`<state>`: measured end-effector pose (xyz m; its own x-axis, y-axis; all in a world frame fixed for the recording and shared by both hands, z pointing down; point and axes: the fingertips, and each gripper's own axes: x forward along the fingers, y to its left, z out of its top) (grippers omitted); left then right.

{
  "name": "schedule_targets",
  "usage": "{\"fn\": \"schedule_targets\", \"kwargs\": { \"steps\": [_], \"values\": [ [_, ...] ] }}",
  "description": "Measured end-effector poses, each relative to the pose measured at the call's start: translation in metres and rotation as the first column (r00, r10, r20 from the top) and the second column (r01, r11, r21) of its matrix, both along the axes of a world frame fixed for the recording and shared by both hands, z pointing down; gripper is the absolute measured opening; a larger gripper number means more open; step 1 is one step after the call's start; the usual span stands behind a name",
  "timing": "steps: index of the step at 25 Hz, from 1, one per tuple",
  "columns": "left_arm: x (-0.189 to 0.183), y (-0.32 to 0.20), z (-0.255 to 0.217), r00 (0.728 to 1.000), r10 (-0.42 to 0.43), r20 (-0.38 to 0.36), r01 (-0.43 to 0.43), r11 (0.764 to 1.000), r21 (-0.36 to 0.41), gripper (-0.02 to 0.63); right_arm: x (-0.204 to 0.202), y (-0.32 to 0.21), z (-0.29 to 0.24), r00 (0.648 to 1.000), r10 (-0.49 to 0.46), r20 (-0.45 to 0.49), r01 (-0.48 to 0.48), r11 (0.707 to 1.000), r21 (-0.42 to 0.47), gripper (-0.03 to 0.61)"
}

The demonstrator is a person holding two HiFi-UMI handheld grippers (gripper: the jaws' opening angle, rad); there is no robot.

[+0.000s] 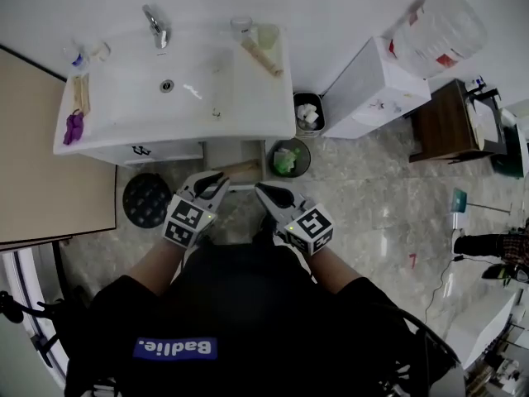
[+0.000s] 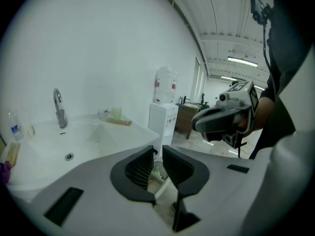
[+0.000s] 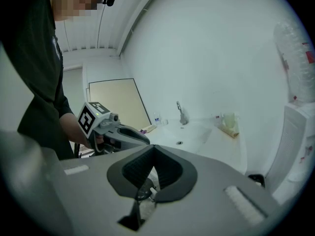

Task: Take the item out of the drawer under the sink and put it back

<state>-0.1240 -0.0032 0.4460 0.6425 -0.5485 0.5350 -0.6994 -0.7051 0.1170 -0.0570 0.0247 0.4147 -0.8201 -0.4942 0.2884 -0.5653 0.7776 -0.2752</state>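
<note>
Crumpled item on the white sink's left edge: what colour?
Purple; this crumpled item shows best in head view.

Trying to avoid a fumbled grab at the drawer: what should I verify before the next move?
1. Drawer under the sink pulled out: ok.
2. Tan item visible inside it: ok.
3. Left gripper fingers apart, nothing between: ok.
4. Right gripper fingers apart: not ok, they are together and empty.
5. Grippers down at the item: not ok, both held above it.
</note>
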Motion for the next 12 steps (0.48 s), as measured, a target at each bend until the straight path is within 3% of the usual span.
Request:
{"fn": "schedule_targets", "kwargs": {
  "steps": [6, 12],
  "values": [
    [-0.010, 0.017, -0.053, 0.993, -0.033, -0.114, 0.042, 0.996, 0.078, 0.055, -0.015, 0.001, -0.014, 0.999, -0.039, -0.002, 0.039, 0.999, 0.023, 0.002],
    [-0.020, 0.031, -0.068, 0.984, -0.059, -0.168, 0.078, 0.991, 0.109, 0.022, -0.030, 0.010, -0.024, 0.996, -0.091, -0.005, 0.091, 0.995, 0.037, 0.002]
  ]
}}
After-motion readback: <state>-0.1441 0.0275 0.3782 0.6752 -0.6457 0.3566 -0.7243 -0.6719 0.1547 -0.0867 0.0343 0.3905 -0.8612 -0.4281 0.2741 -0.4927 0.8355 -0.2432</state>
